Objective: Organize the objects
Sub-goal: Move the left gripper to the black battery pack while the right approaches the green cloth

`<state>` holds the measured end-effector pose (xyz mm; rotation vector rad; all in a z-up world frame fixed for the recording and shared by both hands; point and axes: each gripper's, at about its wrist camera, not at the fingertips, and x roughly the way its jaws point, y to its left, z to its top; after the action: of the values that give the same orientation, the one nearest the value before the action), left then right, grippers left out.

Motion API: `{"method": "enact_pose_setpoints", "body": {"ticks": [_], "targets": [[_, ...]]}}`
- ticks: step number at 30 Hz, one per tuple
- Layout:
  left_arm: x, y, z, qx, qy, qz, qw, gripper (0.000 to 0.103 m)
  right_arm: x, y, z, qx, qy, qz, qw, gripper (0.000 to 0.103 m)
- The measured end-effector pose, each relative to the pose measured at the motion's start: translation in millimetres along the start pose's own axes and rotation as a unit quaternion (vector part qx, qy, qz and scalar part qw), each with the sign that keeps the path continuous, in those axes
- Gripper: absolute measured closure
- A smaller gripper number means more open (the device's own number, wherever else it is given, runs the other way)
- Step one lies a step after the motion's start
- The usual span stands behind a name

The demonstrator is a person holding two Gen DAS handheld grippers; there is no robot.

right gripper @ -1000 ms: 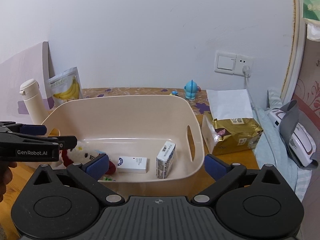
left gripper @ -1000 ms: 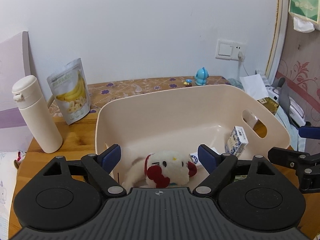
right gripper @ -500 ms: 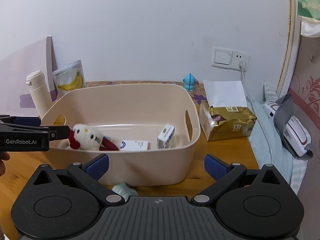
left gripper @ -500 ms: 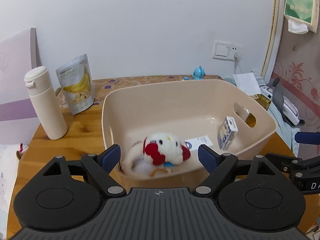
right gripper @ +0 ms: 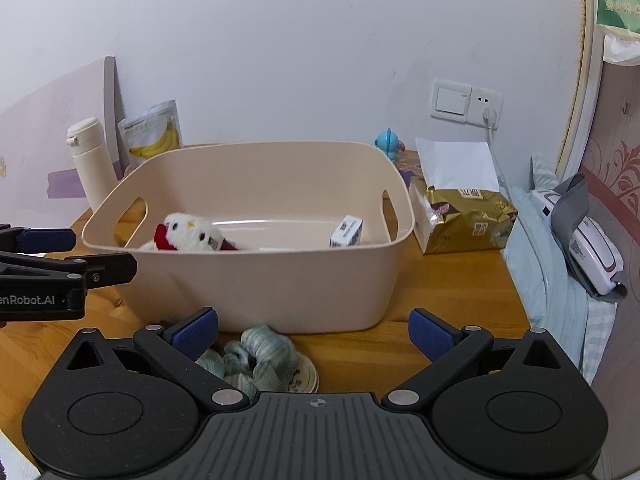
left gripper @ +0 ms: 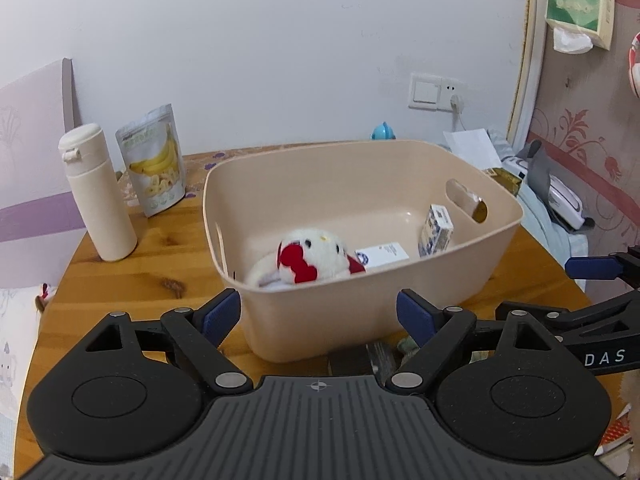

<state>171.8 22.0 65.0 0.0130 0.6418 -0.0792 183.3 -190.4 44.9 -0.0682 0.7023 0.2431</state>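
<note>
A knotty wooden table (right gripper: 440,296) carries a smooth beige plastic tub (left gripper: 360,184) with rounded corners and handle slots. Inside lie a fluffy white plush (left gripper: 308,256) with a red bow and two small cartons. Left gripper (left gripper: 319,316) and right gripper (right gripper: 313,330) gape wide, empty, before the tub's near wall; a crumpled teal cloth (right gripper: 260,354) lies there

A home bedroom: bedding (right gripper: 560,280) beside a wooden table (right gripper: 440,300), floral wallpaper (left gripper: 580,152).
</note>
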Motion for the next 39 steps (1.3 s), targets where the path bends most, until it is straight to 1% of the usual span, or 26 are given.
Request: {"method": "enact_pose_setpoints", "body": {"ticks": [9,15,24,27,31,39], "targets": [[11.1,3.4,-27.9,0.002,0.035,0.001,0.9994,0.016,9.1,5.6,-23.7,0.000,0.028,0.002,1.000,0.000],[21.1,4.0,-42.0,0.001,0.058,-0.002,0.9983,0.016,16.6,10.4,-38.3,-0.010,0.049,0.001,0.999,0.000],[42.6,4.1,-56.4,-0.007,0.093,-0.005,0.9956,0.016,34.1,17.1,-48.7,-0.028,0.077,0.004,0.997,0.000],[49.9,5.4,-58.3,-0.011,0.101,-0.009,0.9948,0.016,42.5,18.3,-50.3,-0.029,0.087,0.006,0.996,0.000],[58.4,7.2,-57.4,-0.016,0.099,-0.007,0.9949,0.016,53.3,18.8,-48.7,-0.028,0.095,0.007,0.995,0.000],[74.0,9.2,-50.6,-0.036,0.108,-0.027,0.9932,0.014,69.5,17.5,-44.5,-0.027,0.104,0.009,0.994,0.000]]}}
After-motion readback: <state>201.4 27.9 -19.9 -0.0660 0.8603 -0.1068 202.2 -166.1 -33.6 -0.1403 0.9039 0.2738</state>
